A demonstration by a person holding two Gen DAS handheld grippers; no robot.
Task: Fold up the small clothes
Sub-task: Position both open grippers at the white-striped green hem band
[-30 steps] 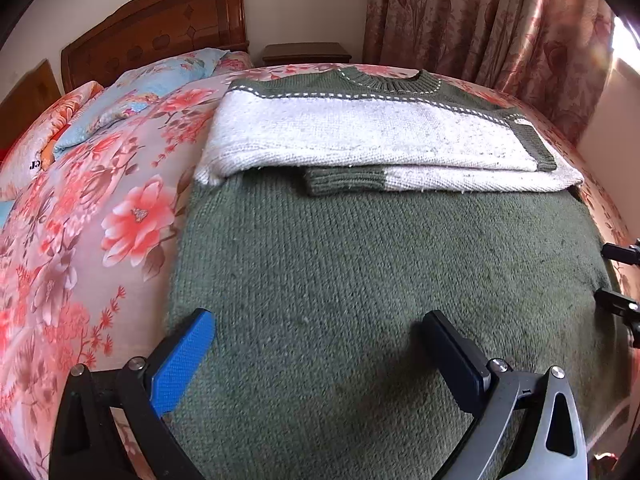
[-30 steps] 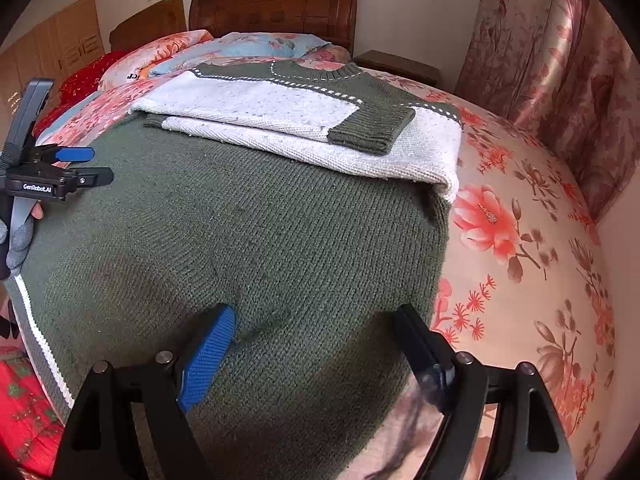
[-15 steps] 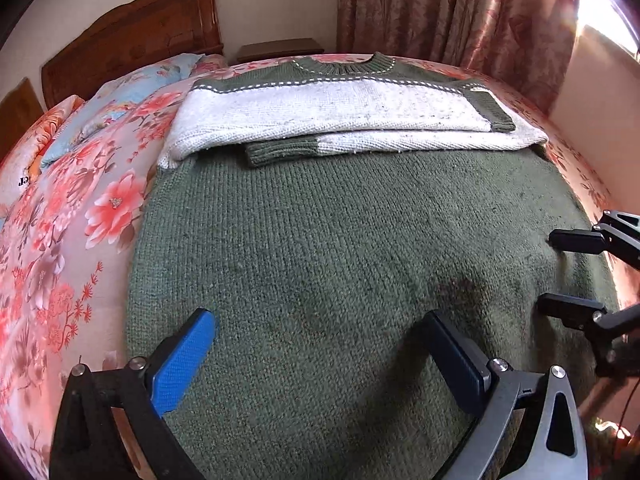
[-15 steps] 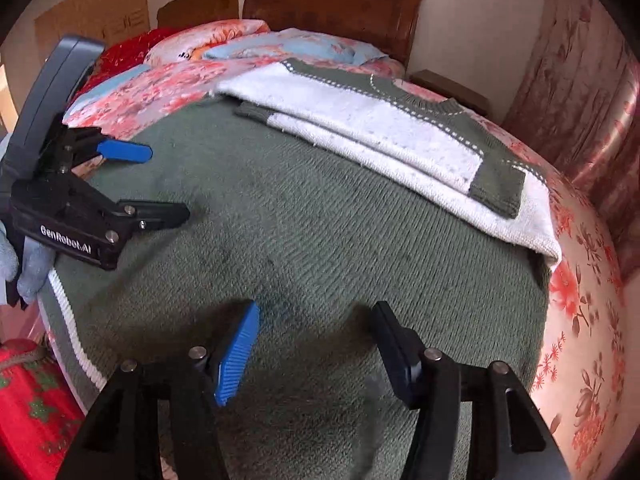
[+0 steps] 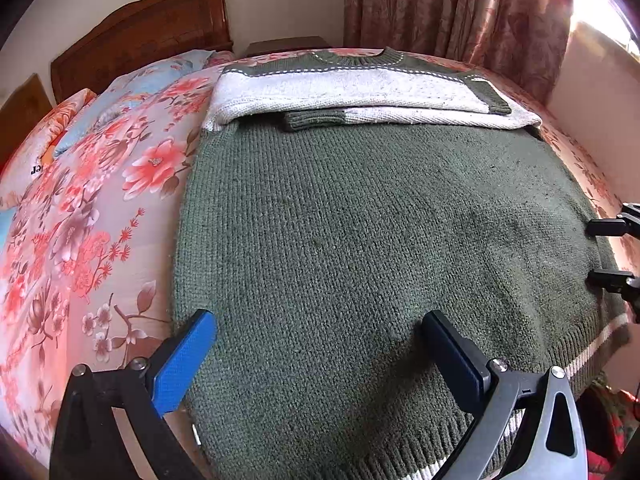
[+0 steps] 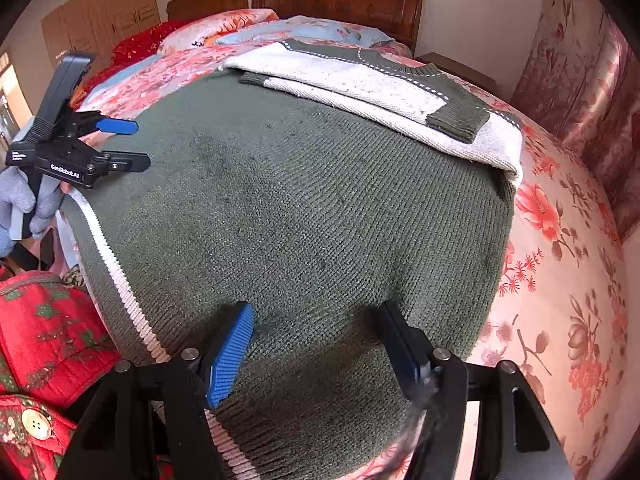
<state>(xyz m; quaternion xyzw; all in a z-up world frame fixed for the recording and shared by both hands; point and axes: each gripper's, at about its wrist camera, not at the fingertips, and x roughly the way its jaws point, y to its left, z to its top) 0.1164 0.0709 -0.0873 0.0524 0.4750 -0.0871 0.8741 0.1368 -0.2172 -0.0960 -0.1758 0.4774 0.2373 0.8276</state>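
A green knit sweater (image 5: 360,220) with a white chest band lies flat on the bed, both sleeves folded across the chest (image 5: 360,92). Its ribbed hem with a white stripe (image 6: 120,272) hangs at the bed's near edge. My left gripper (image 5: 320,340) is open, its fingers straddling the hem's left corner area. My right gripper (image 6: 316,332) is open above the hem's right part. Each gripper shows in the other's view: the right gripper at the right edge (image 5: 600,252), the left gripper at the left (image 6: 128,144), held by a gloved hand.
A floral bedspread (image 5: 92,220) covers the bed, with pillows (image 5: 132,92) and a wooden headboard (image 5: 140,28) at the far end. Curtains (image 5: 460,12) hang at the back right. Red floral fabric (image 6: 44,340) lies below the bed's near edge.
Both grippers have pulled back toward the hem, which now shows in both views. The right gripper's jaws have narrowed from a second ago, then opened a little. The sweater has not moved.
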